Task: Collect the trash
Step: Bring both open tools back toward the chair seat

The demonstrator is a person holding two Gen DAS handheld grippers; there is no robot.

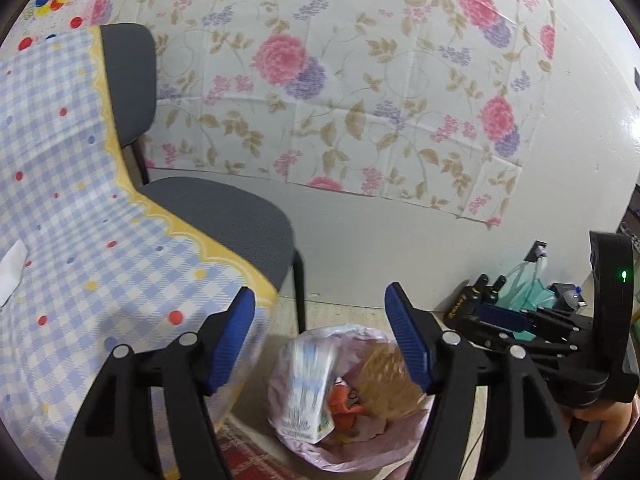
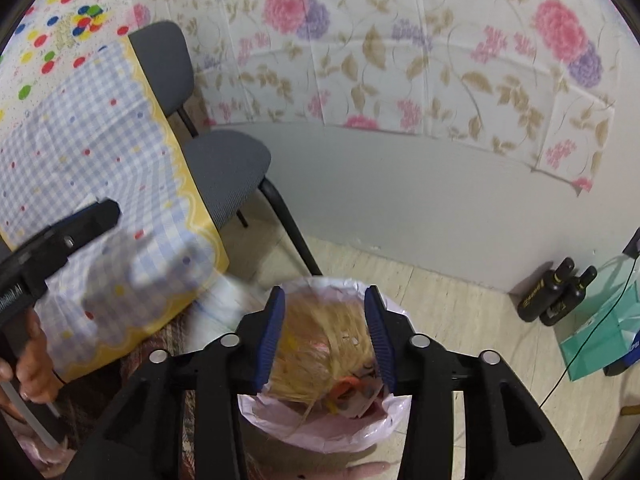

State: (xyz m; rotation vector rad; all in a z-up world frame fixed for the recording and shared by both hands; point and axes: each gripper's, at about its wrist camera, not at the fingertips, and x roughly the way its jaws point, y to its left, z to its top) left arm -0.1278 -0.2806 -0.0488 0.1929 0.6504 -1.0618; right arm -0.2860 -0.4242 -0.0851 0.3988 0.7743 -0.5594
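Left claw (image 1: 320,336): its blue pads stood wide apart with nothing pressed between them; it hung tilted down over the bin.
Right claw (image 2: 326,336): jaws partly spread, not gripping; a blurred tan, straw-like piece (image 2: 320,344) showed in the gap between the pads, over the bin's mouth, and I could not tell whether it touched either pad.
Trash bin (image 1: 304,452): on the floor right below both claws, lined with a pale pink bag (image 2: 320,436).
Trash inside: a white and blue carton (image 1: 308,388) stood on end at the left side, orange scraps (image 1: 344,404) lay beside it, and the tan piece sat at the right of the left wrist view.
Tabletop (image 1: 80,200): to the left of the bin, under a blue checked cloth with a yellow scalloped edge, its corner hanging near the bin.
Chair (image 1: 224,216): grey seat, tucked against the tabletop, behind the bin.
Wall: a flowered sheet (image 1: 340,80) hung on it.
Far right floor: two dark bottles (image 2: 556,292) stood by the wall, beside a green bag (image 2: 604,332).
Hands: one hand (image 2: 34,364) held the left claw's handle.
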